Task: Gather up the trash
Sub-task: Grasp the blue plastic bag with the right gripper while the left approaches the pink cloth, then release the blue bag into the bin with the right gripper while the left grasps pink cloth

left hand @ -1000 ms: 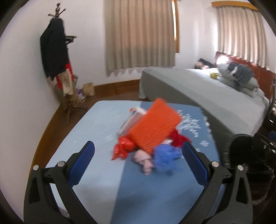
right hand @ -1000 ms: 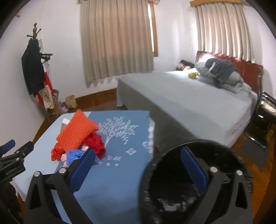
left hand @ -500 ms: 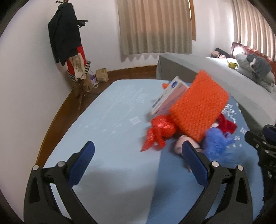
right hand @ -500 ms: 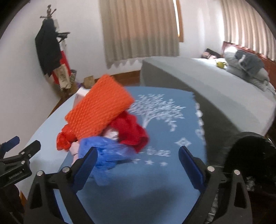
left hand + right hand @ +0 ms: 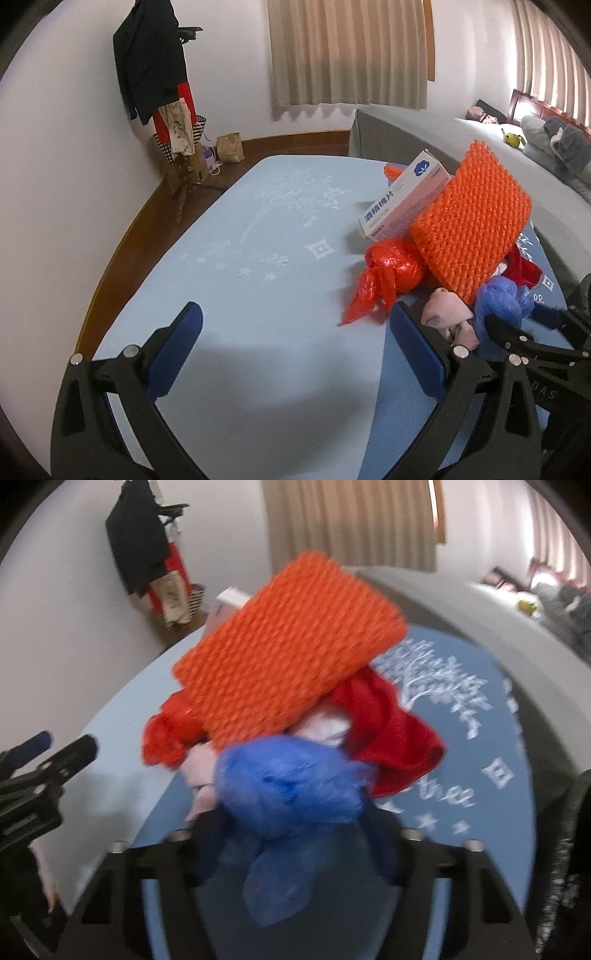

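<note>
Right gripper is down on the blue plastic bag at the near edge of the trash pile on the blue tablecloth; its jaws have just been closing with the bag bunched between them, but the bag covers the pads, so I can't tell if they're actually pressing yet. Left gripper hangs wide apart over bare cloth, holding nothing. Risks: the bag is thin and slippery, so a shallow pinch could slide off. The orange foam net leans on the pile above the bag, with the white box propped behind; pulling the bag could topple both. The red bag or the pink wad may drag along. Right view is motion-blurred. The dark bin at the frame edge is cut off, so I can't see its opening.
</note>
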`<move>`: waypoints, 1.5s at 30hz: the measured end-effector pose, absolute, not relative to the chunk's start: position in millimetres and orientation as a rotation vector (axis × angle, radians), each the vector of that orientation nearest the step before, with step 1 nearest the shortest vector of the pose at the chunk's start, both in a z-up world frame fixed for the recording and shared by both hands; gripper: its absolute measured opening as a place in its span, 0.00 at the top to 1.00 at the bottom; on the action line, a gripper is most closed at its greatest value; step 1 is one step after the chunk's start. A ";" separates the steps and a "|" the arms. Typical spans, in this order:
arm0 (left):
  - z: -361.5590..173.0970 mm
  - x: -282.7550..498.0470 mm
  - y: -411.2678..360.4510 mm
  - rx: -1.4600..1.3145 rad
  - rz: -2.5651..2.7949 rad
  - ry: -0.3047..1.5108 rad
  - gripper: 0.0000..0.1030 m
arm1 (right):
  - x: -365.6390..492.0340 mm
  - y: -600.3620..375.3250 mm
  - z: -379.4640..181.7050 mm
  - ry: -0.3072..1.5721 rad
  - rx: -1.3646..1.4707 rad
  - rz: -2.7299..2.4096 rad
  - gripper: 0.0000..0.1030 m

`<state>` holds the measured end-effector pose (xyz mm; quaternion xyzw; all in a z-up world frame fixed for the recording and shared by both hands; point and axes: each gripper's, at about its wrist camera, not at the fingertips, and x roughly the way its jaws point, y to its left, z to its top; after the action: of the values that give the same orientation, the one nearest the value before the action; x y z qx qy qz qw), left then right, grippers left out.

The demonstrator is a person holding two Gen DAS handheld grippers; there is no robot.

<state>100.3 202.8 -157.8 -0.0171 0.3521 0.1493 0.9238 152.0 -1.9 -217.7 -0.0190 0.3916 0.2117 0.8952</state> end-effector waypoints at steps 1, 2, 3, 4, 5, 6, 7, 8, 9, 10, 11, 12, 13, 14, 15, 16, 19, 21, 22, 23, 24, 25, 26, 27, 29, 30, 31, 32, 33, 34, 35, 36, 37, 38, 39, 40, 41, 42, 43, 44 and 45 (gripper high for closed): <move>-158.5 100.7 201.8 -0.035 0.304 0.724 0.05 | 151.3 -3.6 -217.6 0.811 -0.038 0.441 0.51; -158.4 100.6 200.9 -0.036 0.300 0.725 0.05 | 150.1 -5.5 -216.7 0.807 -0.034 0.450 0.59; -158.6 101.1 199.2 -0.037 0.296 0.725 0.05 | 148.3 -8.2 -215.0 0.805 -0.028 0.468 0.63; -158.9 101.8 197.5 -0.038 0.291 0.725 0.05 | 146.7 -10.7 -213.0 0.803 -0.024 0.481 0.70; -159.1 102.2 194.6 -0.040 0.284 0.725 0.05 | 144.7 -13.2 -210.6 0.801 -0.023 0.484 0.70; -159.4 102.9 191.5 -0.043 0.274 0.725 0.05 | 141.5 -16.4 -207.8 0.793 -0.025 0.480 0.70; -159.3 103.1 188.4 -0.045 0.265 0.725 0.05 | 138.9 -19.6 -205.8 0.789 -0.026 0.478 0.70; -159.8 103.8 183.2 -0.046 0.251 0.725 0.05 | 136.2 -23.5 -204.1 0.786 -0.023 0.476 0.71; -160.5 104.8 177.6 -0.047 0.237 0.727 0.05 | 134.4 -27.1 -203.0 0.785 -0.018 0.473 0.71; -161.2 105.8 173.2 -0.047 0.226 0.729 0.05 | 131.9 -31.8 -201.1 0.783 -0.014 0.468 0.71; -162.5 107.3 167.2 -0.049 0.209 0.731 0.05 | 129.6 -36.2 -199.1 0.779 -0.010 0.464 0.71; -163.7 109.0 161.8 -0.049 0.195 0.732 0.05 | 126.8 -42.4 -196.6 0.773 -0.008 0.457 0.71; -165.3 110.7 154.7 -0.046 0.178 0.736 0.05 | 124.1 -47.3 -195.1 0.767 -0.007 0.453 0.71; -167.0 112.6 150.9 -0.045 0.167 0.739 0.05 | 122.4 -51.6 -194.4 0.764 -0.009 0.450 0.71; -168.9 115.0 144.7 -0.045 0.150 0.743 0.07 | 120.3 -56.7 -194.4 0.763 -0.016 0.442 0.71; -170.8 117.4 139.4 -0.045 0.134 0.747 0.10 | 118.8 -60.0 -194.8 0.762 -0.021 0.434 0.71; -181.3 128.9 121.6 -0.036 0.092 0.775 0.21 | 118.0 -72.5 -196.6 0.769 -0.014 0.409 0.71; -188.2 136.7 115.0 -0.040 0.075 0.795 0.24 | 117.4 -79.5 -199.3 0.774 -0.008 0.394 0.71; -191.2 139.4 112.9 -0.040 0.073 0.800 0.25 | 116.9 -82.7 -199.8 0.776 -0.007 0.389 0.71; -195.3 143.6 110.4 -0.036 0.072 0.809 0.29 | 116.9 -85.1 -200.3 0.777 -0.006 0.385 0.71; -199.5 147.1 108.8 -0.032 0.069 0.820 0.32 | 116.5 -89.2 -201.3 0.779 -0.003 0.380 0.71; -203.5 149.7 107.2 -0.032 0.060 0.832 0.39 | 117.4 -90.1 -201.8 0.781 -0.001 0.377 0.71; -208.2 152.0 106.9 -0.041 0.042 0.846 0.47 | 118.1 -92.0 -202.0 0.782 0.003 0.374 0.71; -212.1 153.5 106.8 -0.049 0.033 0.855 0.49 | 117.5 -93.4 -201.9 0.782 0.005 0.373 0.71; -213.4 153.1 106.9 -0.045 0.035 0.849 0.56 | 115.2 -94.9 -201.0 0.780 0.007 0.374 0.71; -212.7 152.1 107.2 -0.043 0.032 0.845 0.58 | 114.7 -94.7 -200.1 0.777 0.006 0.375 0.71; -211.8 150.6 108.5 -0.042 0.030 0.843 0.66 | 113.4 -94.2 -198.7 0.775 0.006 0.376 0.71; -210.4 148.2 108.7 -0.049 0.019 0.840 0.70 | 112.5 -94.4 -196.8 0.771 0.009 0.377 0.71; -209.1 145.2 109.3 -0.053 0.019 0.839 0.72 | 111.8 -95.2 -195.6 0.768 0.012 0.378 0.71; -207.8 142.5 109.8 -0.055 0.018 0.839 0.78 | 111.1 -95.5 -194.3 0.765 0.014 0.380 0.71; -205.4 139.8 111.1 -0.062 0.006 0.839 0.90 | 109.9 -95.9 -191.8 0.760 0.015 0.380 0.71; -203.0 136.8 113.3 -0.071 0.003 0.838 0.90 | 108.1 -96.0 -191.1 0.757 0.015 0.380 0.71; -201.3 133.7 115.2 -0.079 0.005 0.838 0.90 | 106.8 -96.6 -188.9 0.753 0.018 0.381 0.71; -199.7 129.9 117.6 -0.087 0.006 0.839 0.90 | 106.1 -97.5 -187.3 0.751 0.019 0.381 0.71; -198.3 125.9 119.8 -0.094 0.009 0.839 0.90 | 104.3 -98.4 -185.1 0.747 0.019 0.383 0.71; -197.1 123.1 121.0 -0.098 0.012 0.839 0.91 | 103.3 -98.8 -183.7 0.745 0.019 0.383 0.71; -195.4 117.8 122.2 -0.100 0.015 0.838 0.91 | 102.1 -99.7 -182.1 0.744 0.021 0.384 0.71; -194.2 114.4 122.6 -0.100 0.016 0.837 0.91 | 100.2 -100.7 -180.4 0.742 0.022 0.383 0.71; -192.2 110.9 123.5 -0.102 0.015 0.835 0.91 | 98.6 -101.7 -179.3 0.740 0.023 0.382 0.71; -189.0 106.4 123.7 -0.104 0.014 0.831 0.91 | 96.7 -102.8 -177.3 0.738 0.024 0.380 0.71; -184.9 103.6 124.7 -0.105 0.012 0.825 0.91 | 93.7 -105.3 -174.0 0.732 0.026 0.376 0.71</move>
<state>103.6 124.7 -184.9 -0.0510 0.4009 0.0058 0.9147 93.7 -105.3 -174.0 0.0126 0.3558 0.1825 0.9165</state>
